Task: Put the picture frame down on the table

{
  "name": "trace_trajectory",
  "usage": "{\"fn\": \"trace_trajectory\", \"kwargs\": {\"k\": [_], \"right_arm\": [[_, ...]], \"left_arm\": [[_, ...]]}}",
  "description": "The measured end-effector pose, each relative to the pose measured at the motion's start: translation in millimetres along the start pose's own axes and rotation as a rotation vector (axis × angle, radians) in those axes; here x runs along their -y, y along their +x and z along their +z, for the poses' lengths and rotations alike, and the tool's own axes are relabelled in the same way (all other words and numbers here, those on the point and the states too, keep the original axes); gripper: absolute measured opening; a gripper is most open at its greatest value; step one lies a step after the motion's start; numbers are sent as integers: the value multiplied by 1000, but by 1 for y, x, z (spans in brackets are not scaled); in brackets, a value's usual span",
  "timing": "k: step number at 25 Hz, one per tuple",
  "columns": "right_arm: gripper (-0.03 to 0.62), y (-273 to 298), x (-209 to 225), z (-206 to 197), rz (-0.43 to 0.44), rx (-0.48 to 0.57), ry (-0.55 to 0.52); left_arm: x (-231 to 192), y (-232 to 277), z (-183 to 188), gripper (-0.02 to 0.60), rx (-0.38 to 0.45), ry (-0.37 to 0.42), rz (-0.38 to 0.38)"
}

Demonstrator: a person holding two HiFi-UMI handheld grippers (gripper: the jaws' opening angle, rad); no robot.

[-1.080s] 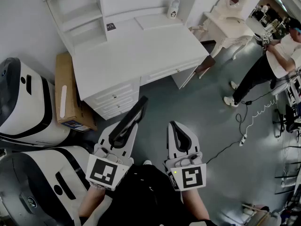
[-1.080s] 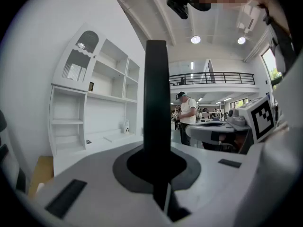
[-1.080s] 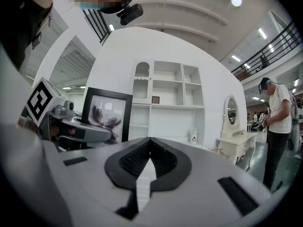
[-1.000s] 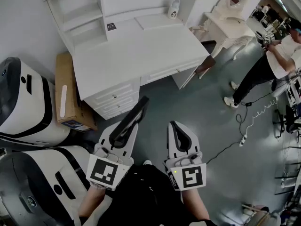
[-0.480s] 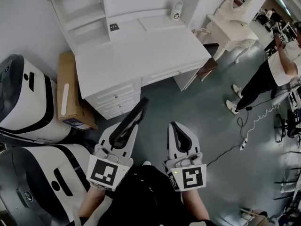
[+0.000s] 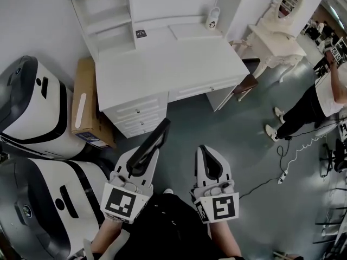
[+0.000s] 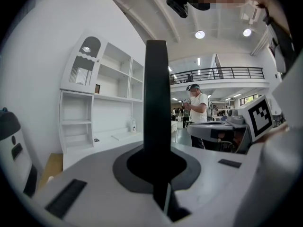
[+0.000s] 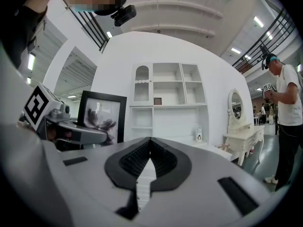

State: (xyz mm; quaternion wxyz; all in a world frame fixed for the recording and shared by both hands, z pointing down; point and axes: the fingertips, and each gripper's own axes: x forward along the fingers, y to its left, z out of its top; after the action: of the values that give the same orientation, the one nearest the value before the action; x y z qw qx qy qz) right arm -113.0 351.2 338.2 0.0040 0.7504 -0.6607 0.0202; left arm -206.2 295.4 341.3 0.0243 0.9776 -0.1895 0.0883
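Left tongs are clamped on the black picture frame, which is edge-on with its long axis reaching toward the white desk. The frame is over the floor, well short of that surface. Right tongs are pressed together and empty, equally far from the desk. The hutch cubbies at the desk's back look bare.

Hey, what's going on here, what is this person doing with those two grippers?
A person stands facing a white desk with a gripper in each hand. The left gripper is clamped on a black picture frame, held upright between its jaws. The right gripper is shut with nothing in it. Both are close to the person's body, short of the desk, so the frame is not yet set down. Another person stands off to the right.
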Motion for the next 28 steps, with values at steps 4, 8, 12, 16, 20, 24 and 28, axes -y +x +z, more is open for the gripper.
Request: {"fn": "trace_trajectory", "kwargs": {"k": [4, 8, 12, 16, 20, 24, 28], "right_arm": [[2, -10, 4, -4, 18, -2, 3], [2, -22, 12, -5, 24, 0, 3], [2, -33, 18, -10, 23, 0, 8], [2, -41, 21, -14, 23, -4, 14], [2, -45, 22, -19, 22, -14, 10], [2, -42, 30, -18, 9, -14, 12], [2, -32, 38, -18, -5, -16, 8]], "left_arm": [[11, -2, 0, 12, 3, -1, 15], [25, -2, 1, 12, 8, 2, 26], [37, -4, 0, 12, 12, 4, 30], [44, -4, -1, 12, 13, 2, 29], [47, 1, -4, 12, 17, 14, 17], [47, 11, 0, 12, 29, 27, 3], [42, 23, 2, 12, 34, 24, -14]]}}
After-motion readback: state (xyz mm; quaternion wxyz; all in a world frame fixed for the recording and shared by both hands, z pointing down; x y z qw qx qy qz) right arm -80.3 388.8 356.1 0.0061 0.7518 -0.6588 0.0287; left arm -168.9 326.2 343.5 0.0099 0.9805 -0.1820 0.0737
